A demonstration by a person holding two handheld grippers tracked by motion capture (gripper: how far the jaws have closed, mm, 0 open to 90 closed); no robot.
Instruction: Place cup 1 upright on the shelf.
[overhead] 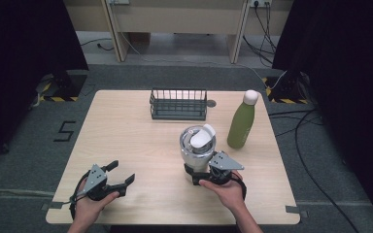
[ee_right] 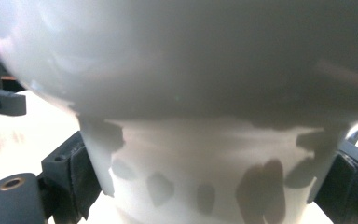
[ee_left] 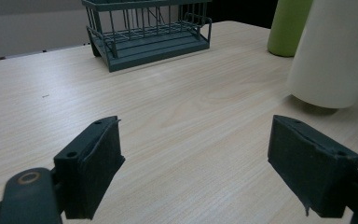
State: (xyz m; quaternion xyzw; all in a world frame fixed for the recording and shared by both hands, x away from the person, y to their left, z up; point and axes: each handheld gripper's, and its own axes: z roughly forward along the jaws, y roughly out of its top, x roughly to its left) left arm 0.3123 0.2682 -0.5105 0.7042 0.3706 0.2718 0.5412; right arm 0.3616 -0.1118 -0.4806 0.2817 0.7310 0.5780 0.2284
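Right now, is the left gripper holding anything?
No. The left gripper has its jaws wide apart over bare table, nothing between them.

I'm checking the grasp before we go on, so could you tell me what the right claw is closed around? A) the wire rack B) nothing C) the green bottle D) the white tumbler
D: the right claw has its jaws against the base of the white tumbler.

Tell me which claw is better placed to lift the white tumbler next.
Right. The right claw already has its jaws around the white tumbler at the narrow base, pads against its sides. The left claw stands open over bare table, well apart from the tumbler.
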